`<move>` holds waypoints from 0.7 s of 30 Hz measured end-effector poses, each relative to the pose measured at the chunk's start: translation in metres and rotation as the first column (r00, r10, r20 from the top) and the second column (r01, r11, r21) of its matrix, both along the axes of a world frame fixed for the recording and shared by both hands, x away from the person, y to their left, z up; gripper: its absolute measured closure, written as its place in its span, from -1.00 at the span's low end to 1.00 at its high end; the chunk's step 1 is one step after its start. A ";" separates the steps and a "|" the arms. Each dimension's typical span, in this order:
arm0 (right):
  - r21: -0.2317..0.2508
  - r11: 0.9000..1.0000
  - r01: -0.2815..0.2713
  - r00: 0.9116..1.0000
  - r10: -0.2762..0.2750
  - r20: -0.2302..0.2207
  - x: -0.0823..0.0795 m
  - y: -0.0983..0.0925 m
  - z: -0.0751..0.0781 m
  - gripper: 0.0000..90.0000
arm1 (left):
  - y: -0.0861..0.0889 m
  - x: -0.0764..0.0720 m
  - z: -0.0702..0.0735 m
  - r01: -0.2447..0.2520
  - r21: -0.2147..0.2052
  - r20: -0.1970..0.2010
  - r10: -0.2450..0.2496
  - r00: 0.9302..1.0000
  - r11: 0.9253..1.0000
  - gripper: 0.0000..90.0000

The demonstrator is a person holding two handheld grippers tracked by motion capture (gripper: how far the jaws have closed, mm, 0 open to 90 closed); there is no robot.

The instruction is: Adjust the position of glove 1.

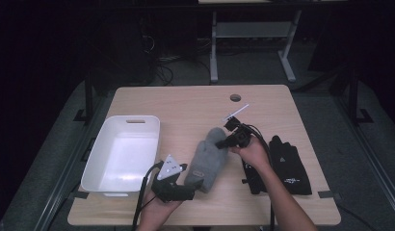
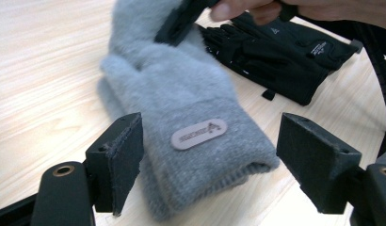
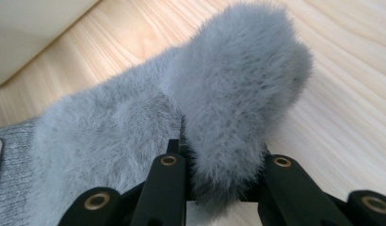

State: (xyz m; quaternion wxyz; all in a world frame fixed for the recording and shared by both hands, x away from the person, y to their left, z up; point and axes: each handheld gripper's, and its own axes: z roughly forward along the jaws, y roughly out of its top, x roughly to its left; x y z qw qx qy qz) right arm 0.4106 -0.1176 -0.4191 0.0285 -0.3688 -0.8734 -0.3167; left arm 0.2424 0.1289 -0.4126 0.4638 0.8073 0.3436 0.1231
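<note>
A fluffy grey mitten [image 1: 207, 159] lies on the wooden table [image 1: 186, 106], cuff toward the person. My right gripper [image 1: 223, 141] grips its far tip. In the right gripper view the jaws [image 3: 224, 169] pinch the furry tip of the mitten [image 3: 229, 94], which bulges up between them. My left gripper [image 1: 194, 184] stands open at the cuff. In the left gripper view its two black jaws [image 2: 214, 141] stand wide on either side of the ribbed cuff of the mitten [image 2: 181, 94], not touching it. A small oval label sits on the cuff.
A pair of black gloves [image 1: 287, 163] lies to the right of the mitten, under the right forearm, also seen as black gloves [image 2: 276, 61]. A white plastic bin [image 1: 97, 149] stands at the table's left. A cable hole [image 1: 235, 97] is near the far edge.
</note>
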 end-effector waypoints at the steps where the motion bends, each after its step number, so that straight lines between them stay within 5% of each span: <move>1: 0.003 1.000 0.007 1.000 -0.007 0.006 -0.001 -0.005 0.001 0.71 | 0.000 0.000 0.000 0.000 0.000 0.000 0.000 1.000 1.000 -0.48; 3: 0.003 1.000 0.017 1.000 -0.017 0.014 -0.002 -0.016 0.001 0.71 | -0.007 0.008 0.000 -0.006 -0.004 -0.051 0.005 0.999 1.000 -0.44; 5: 0.008 0.999 0.033 0.999 -0.033 0.009 -0.003 -0.023 -0.001 0.70 | -0.009 0.011 0.000 -0.009 -0.001 -0.061 0.009 0.998 1.000 -0.43; 9: 0.028 0.999 0.043 0.999 -0.044 0.014 -0.005 -0.030 -0.006 0.70 | -0.014 0.024 -0.005 -0.026 -0.011 -0.148 0.024 0.989 1.000 -0.44; 13: 0.040 0.998 0.044 0.999 -0.045 0.023 -0.007 -0.032 -0.012 0.70 | -0.016 0.035 -0.013 -0.058 -0.033 -0.239 0.049 0.970 0.998 -0.43; 14: 0.047 0.998 0.047 0.999 -0.048 0.022 -0.008 -0.033 -0.013 0.69 | -0.015 0.040 -0.016 -0.074 -0.048 -0.287 0.058 0.956 0.996 -0.43; 16: 0.050 0.997 0.051 0.998 -0.052 0.020 -0.008 -0.034 -0.014 0.69 | -0.015 0.042 -0.017 -0.076 -0.048 -0.300 0.058 0.952 0.996 -0.43; 21: 0.042 0.998 0.042 0.999 -0.043 0.023 -0.009 -0.034 -0.013 0.69 | -0.014 0.047 -0.025 -0.098 -0.056 -0.384 0.069 0.921 0.994 -0.43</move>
